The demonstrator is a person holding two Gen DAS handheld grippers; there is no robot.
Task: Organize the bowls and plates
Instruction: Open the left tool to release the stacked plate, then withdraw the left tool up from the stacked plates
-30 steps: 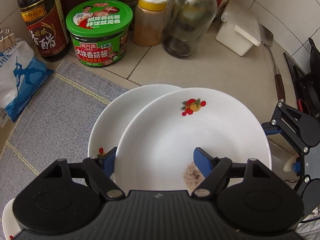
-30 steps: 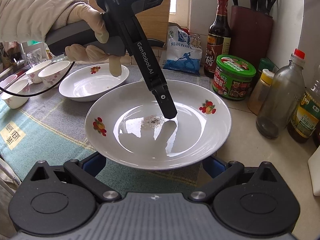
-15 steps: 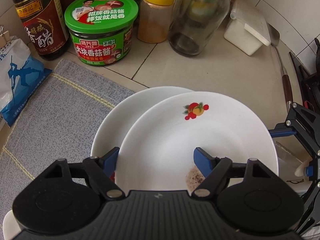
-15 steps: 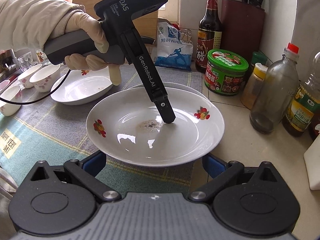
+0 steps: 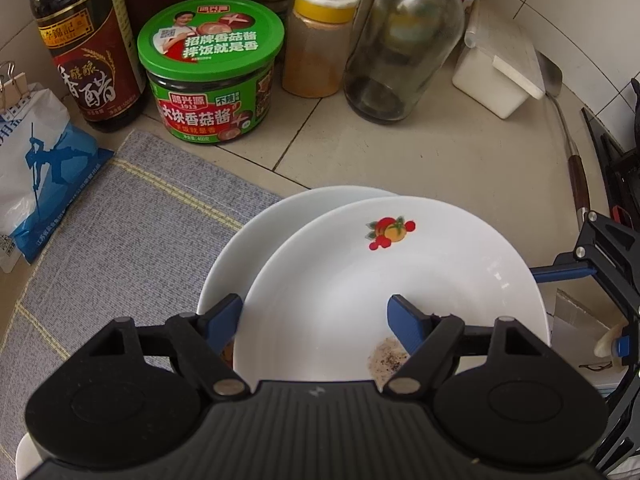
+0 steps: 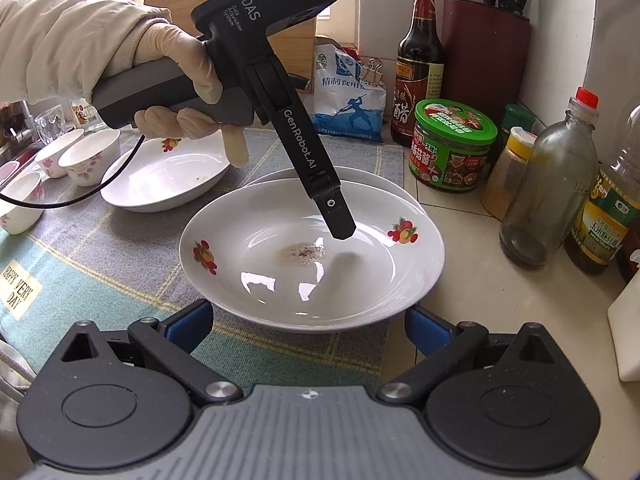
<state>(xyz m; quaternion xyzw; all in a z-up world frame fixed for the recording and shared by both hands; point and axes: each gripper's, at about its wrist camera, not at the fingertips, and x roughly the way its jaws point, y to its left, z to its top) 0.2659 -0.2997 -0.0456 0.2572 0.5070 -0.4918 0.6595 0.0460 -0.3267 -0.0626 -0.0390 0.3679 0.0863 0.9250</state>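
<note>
A white plate with fruit prints and a brown stain (image 5: pixel 360 280) (image 6: pixel 280 280) is in my left gripper (image 5: pixel 314 318), which is shut on it. One finger is outside the rim, and the other finger (image 6: pixel 336 220) is inside the plate. The plate hangs over a second white plate (image 5: pixel 240 248) (image 6: pixel 384 184), offset from it. I cannot tell whether the two touch. My right gripper (image 6: pixel 308 314) is open at the held plate's near rim, its pads wide apart on either side. One of its fingers (image 5: pixel 560 271) reaches the rim from the right.
A third plate (image 6: pixel 160 180) and small bowls (image 6: pixel 88 156) sit on the cloth mat (image 5: pixel 120 220) at the back left. A green jar (image 5: pixel 210 72), dark bottle (image 5: pixel 88 40), spice jar (image 5: pixel 316 40), glass bottle (image 5: pixel 404 40) and white box (image 5: pixel 500 76) line the wall. A gloved hand (image 6: pixel 180 76) holds the left gripper.
My left gripper has carried the plate a little towards the jars and down. The second plate's far rim now shows behind it. The right gripper's fingertips are no longer under the rim.
</note>
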